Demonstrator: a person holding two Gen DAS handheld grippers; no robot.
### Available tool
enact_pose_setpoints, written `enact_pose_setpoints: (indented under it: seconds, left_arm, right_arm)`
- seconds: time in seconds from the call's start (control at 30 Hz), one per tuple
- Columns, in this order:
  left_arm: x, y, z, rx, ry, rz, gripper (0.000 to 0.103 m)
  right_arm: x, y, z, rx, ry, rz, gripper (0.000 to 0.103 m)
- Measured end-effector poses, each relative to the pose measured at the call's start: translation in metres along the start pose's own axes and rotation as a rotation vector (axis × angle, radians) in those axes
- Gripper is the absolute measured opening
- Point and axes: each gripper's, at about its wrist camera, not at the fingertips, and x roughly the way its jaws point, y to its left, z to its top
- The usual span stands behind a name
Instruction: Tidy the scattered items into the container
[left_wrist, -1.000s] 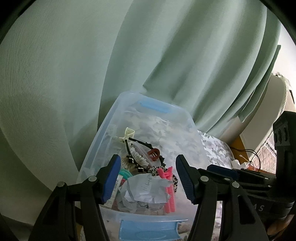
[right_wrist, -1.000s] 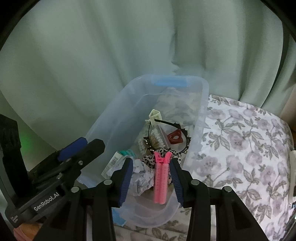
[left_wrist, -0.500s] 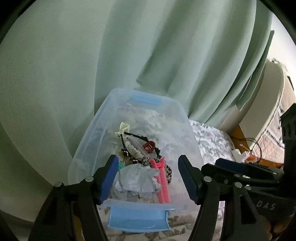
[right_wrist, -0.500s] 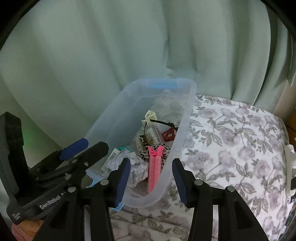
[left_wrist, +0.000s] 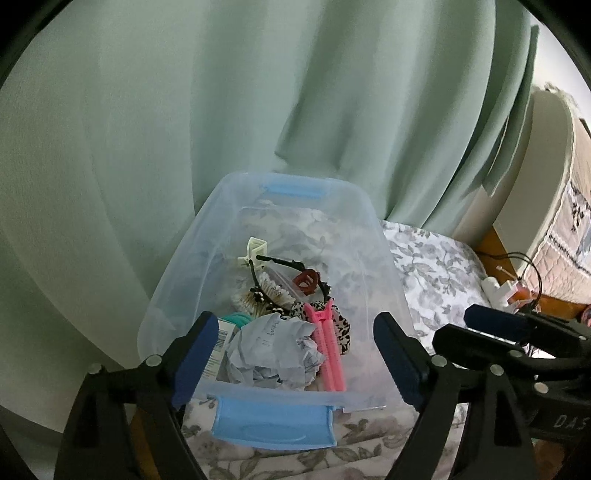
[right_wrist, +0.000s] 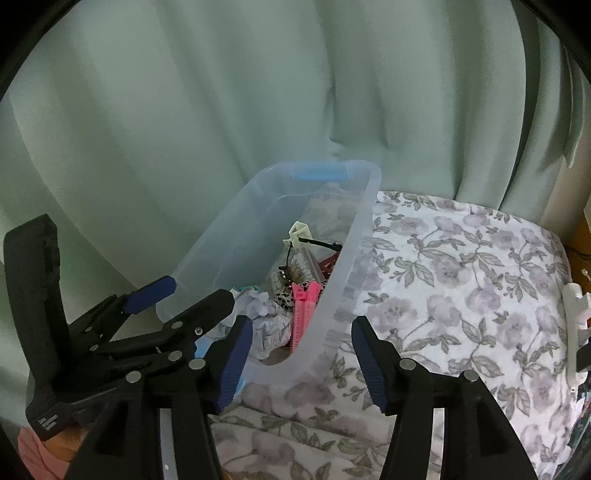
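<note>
A clear plastic container (left_wrist: 384, 273) with blue handles stands on a floral bedspread; it also shows in the right wrist view (right_wrist: 354, 243). Inside lie a crumpled paper ball (left_wrist: 273, 347), a pink hair clip (left_wrist: 328, 343), a red claw clip (left_wrist: 306, 281), a cream claw clip (left_wrist: 253, 251), a black headband, a leopard scrunchie and a small box. My left gripper (left_wrist: 295, 354) is open and empty, just in front of the container's near rim. My right gripper (right_wrist: 301, 356) is open and empty, at the container's near right corner.
A pale green curtain (left_wrist: 258, 110) hangs close behind the container. The floral bedspread (right_wrist: 461, 295) stretches to the right. A white charger with cables (left_wrist: 495, 288) lies at the bed's far right edge, by a wooden frame.
Both grippers have pulled back and up from the container, so it looks smaller and farther. The pink clip lies in the container; both grippers have opened wider.
</note>
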Motion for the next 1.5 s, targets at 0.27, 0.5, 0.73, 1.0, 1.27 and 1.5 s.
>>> enact_pose_setpoints:
  seconds: [0.27, 0.5, 0.73, 1.0, 1.27, 1.5]
  left_arm:
    - [0.001, -0.011, 0.001, 0.026, 0.038, 0.001, 0.091]
    - [-0.003, -0.017, 0.003, 0.035, 0.041, 0.026, 0.091]
    - [-0.014, -0.028, 0.005, 0.075, 0.026, 0.092, 0.091]
    - [-0.027, -0.04, 0.008, 0.091, 0.011, 0.111, 0.091]
    - [-0.033, -0.047, 0.009, 0.094, 0.006, 0.105, 0.091]
    - [-0.035, -0.051, 0.009, 0.102, 0.003, 0.108, 0.091]
  right_arm:
    - [-0.012, -0.007, -0.007, -0.007, -0.004, -0.007, 0.064]
    - [-0.018, -0.011, -0.01, -0.007, -0.004, -0.001, 0.064]
    - [-0.024, -0.009, -0.013, -0.016, -0.009, 0.001, 0.064]
    - [-0.037, -0.007, -0.013, -0.012, -0.027, -0.005, 0.065]
    - [-0.046, -0.007, -0.013, -0.009, -0.046, -0.009, 0.065]
    - [-0.051, -0.01, -0.015, -0.002, -0.05, -0.002, 0.065]
